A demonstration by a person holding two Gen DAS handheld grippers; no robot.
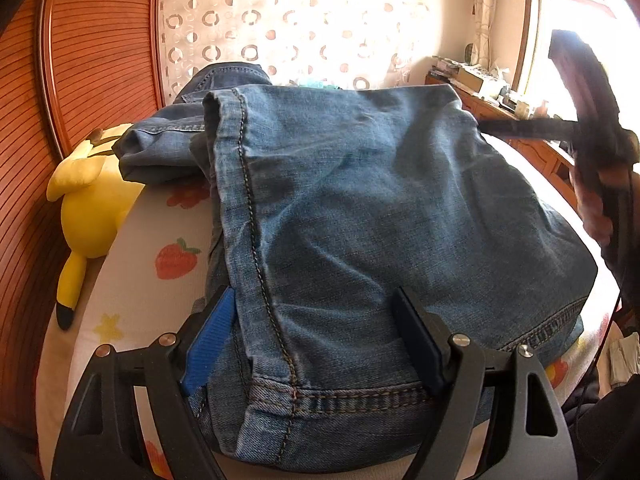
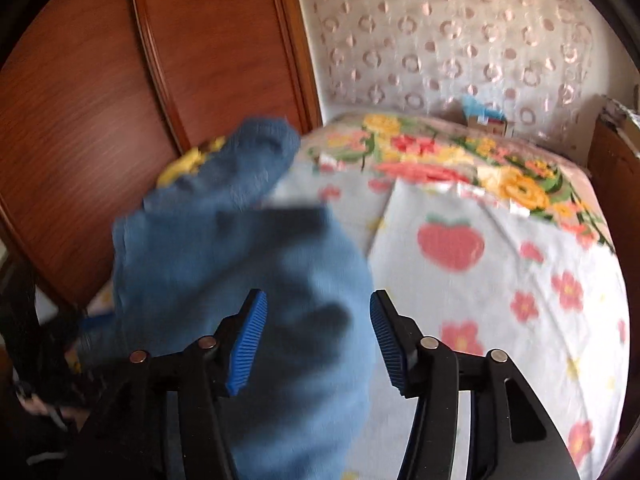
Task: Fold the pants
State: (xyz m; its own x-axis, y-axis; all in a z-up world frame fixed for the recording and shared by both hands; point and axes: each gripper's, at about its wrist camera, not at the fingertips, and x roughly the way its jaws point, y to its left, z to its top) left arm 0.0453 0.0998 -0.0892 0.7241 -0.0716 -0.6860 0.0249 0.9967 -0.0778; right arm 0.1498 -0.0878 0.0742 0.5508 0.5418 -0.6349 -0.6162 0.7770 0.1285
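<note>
Blue denim pants (image 1: 380, 208) lie folded on the bed, one hem nearest the camera. My left gripper (image 1: 314, 294) stands wide over that hem. Its blue pad sits at the fold's left edge, its dark pad rests over the flat cloth, and nothing bunches between them. In the right wrist view the pants (image 2: 224, 264) are blurred, lying below and behind my right gripper (image 2: 319, 293), whose blue pads stand apart with nothing pinched. The right gripper (image 1: 580, 120) also shows as a dark blur with a hand at the right of the left wrist view.
A yellow plush toy (image 1: 88, 208) lies left of the pants against the wooden panel (image 1: 92, 60). The strawberry-print sheet (image 2: 500, 280) spreads to the right, with a floral blanket (image 2: 460, 160) at the far end. A cluttered wooden desk (image 1: 480, 88) stands by the window.
</note>
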